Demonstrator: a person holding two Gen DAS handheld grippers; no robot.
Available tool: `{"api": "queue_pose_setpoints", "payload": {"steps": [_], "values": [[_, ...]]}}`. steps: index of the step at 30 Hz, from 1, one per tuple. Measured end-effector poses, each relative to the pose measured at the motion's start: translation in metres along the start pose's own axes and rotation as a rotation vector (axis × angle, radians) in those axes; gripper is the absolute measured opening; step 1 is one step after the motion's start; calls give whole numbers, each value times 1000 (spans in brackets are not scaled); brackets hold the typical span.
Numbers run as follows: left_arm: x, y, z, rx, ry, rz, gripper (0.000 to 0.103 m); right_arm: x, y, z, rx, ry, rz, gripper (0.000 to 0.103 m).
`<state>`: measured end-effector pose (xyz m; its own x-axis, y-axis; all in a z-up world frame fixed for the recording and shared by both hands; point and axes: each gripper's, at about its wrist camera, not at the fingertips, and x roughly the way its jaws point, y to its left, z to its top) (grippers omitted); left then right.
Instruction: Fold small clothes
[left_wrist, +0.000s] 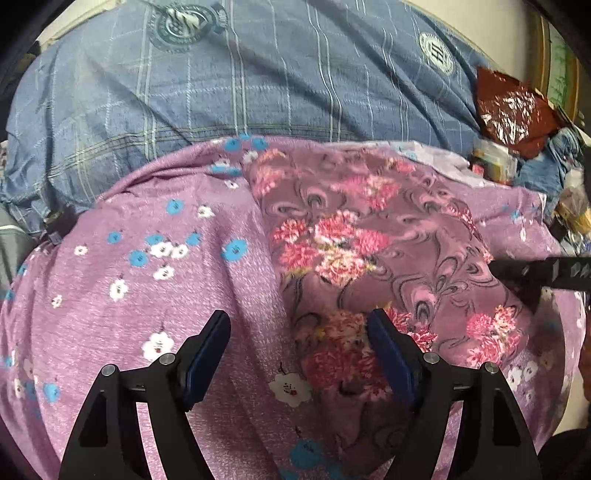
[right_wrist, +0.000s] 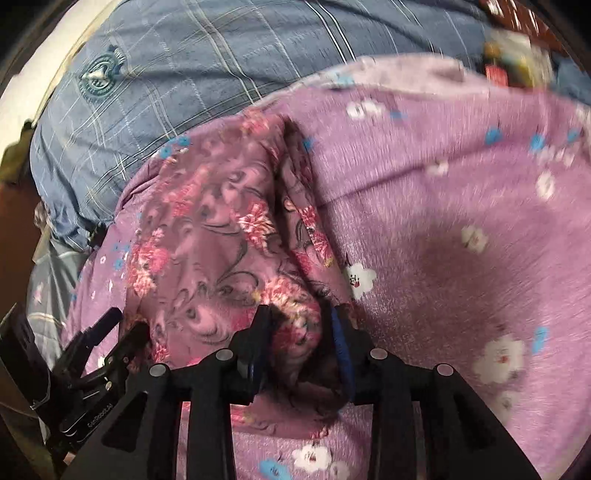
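A small mauve garment with pink flowers and dark swirls (left_wrist: 369, 236) lies on a purple bedsheet with white and blue flowers (left_wrist: 147, 258). My left gripper (left_wrist: 299, 328) is open and hovers over the garment's near left edge, touching nothing. My right gripper (right_wrist: 301, 325) is shut on a bunched fold of the garment (right_wrist: 207, 236) and holds its near edge. In the left wrist view the right gripper (left_wrist: 546, 275) shows at the far right, by the garment's right side. In the right wrist view the left gripper (right_wrist: 122, 325) shows at lower left.
A blue plaid quilt (left_wrist: 258, 74) lies bunched beyond the garment. A shiny red packet (left_wrist: 513, 110) and mixed clutter (left_wrist: 535, 166) sit at the far right. The purple sheet (right_wrist: 461, 221) stretches to the right of the garment.
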<state>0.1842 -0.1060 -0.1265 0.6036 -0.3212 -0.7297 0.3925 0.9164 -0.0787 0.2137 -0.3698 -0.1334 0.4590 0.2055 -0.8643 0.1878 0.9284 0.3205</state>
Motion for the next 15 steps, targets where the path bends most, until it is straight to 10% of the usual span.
{"api": "queue_pose_setpoints", "payload": {"steps": [5,15], "values": [[-7,-7,-3,8,-21,27,76,-26,27,4,-53,-169,49,38],[-5,-11,-4,33,-19,37,76,2,32,10,-33,-170,81,37]]}}
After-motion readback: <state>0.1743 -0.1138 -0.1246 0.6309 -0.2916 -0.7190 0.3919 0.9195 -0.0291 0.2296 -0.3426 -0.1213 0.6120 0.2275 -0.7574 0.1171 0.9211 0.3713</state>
